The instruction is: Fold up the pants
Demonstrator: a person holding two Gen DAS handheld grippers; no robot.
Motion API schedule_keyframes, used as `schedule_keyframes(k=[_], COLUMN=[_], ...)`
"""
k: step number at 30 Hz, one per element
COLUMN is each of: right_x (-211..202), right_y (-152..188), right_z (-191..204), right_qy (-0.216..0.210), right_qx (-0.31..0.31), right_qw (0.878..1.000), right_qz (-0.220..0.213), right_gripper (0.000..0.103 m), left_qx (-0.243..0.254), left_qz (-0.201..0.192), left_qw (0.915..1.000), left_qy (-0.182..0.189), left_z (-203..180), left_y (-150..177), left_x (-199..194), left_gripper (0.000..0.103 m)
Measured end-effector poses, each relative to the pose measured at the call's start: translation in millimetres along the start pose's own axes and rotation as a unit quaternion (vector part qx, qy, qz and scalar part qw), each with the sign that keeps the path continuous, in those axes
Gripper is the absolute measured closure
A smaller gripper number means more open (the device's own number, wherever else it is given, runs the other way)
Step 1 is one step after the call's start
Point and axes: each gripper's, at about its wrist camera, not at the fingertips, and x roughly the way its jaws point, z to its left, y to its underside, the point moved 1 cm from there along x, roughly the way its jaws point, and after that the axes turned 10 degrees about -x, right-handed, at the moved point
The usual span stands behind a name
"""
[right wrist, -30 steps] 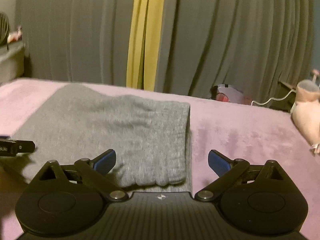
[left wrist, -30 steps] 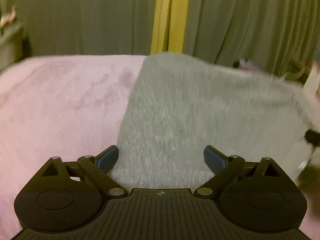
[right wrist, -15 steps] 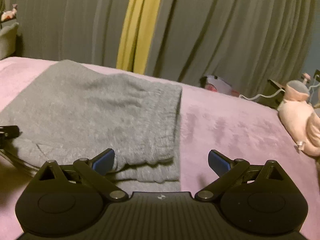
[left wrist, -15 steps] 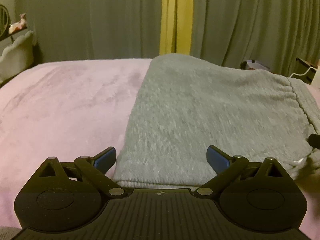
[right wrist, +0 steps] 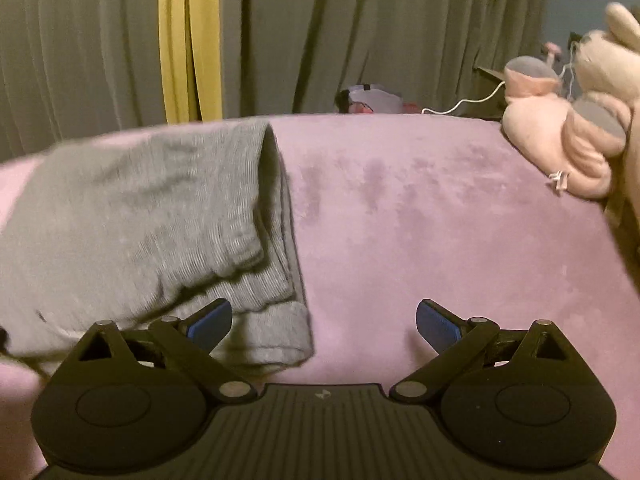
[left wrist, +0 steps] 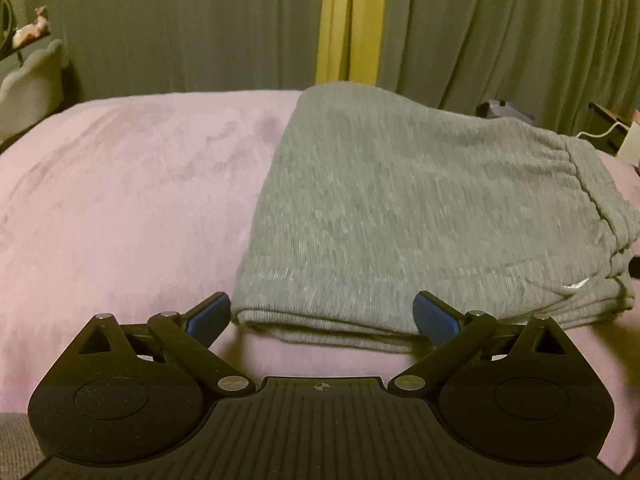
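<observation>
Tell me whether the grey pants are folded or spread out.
Folded. The pants lie as a compact stack on the pink blanket, with several layered edges showing along the near side and at the waistband end.

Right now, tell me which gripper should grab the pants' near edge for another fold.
Probably left: the left gripper is open, squarely facing the gray pants' near edge. The right gripper mostly faces bare pink blanket.

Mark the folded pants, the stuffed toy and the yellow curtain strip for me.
folded pants (left wrist: 400,208): left wrist view, top layer.
stuffed toy (right wrist: 560,136): right wrist view, pink body.
yellow curtain strip (right wrist: 190,40): right wrist view, mid-strip.
</observation>
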Motion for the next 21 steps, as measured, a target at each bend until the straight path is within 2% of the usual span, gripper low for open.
schedule_keyframes(k=[3,6,8,11,17,21], right_x=[-3,3,5,2,-18,-21], right_y=[2,2,2,4,23,30], right_z=[1,11,25,36,62,73], right_qy=[-0.016,-0.025,-0.055,-0.067,-0.078,-0.111], right_qx=[0.005,-0.016,-0.044,-0.063,-0.093,-0.108], right_qw=[1.0,0.999,0.997,0.995,0.99,0.984], right_qz=[-0.001,0.021,0.036,0.044,0.064,0.091], right_gripper=[0.004,0.004,0.004,0.004,0.004,0.004], left_qx=[-0.002,0.005,0.018,0.035,0.025,0.027], left_qz=[0.006,0.018,0.028,0.037,0.086,0.076], left_qw=[1.0,0.9998,0.9994,0.9986,0.9956,0.9962], left_qy=[0.0,0.0,-0.004,-0.014,0.027,0.031], left_z=[0,-3,-7,-12,-14,-17], left_y=[0,0,3,13,27,25], left_x=[-2,-6,-10,-19,-36,-34], left_gripper=[0.002,0.002,0.002,0.002,0.002,0.002])
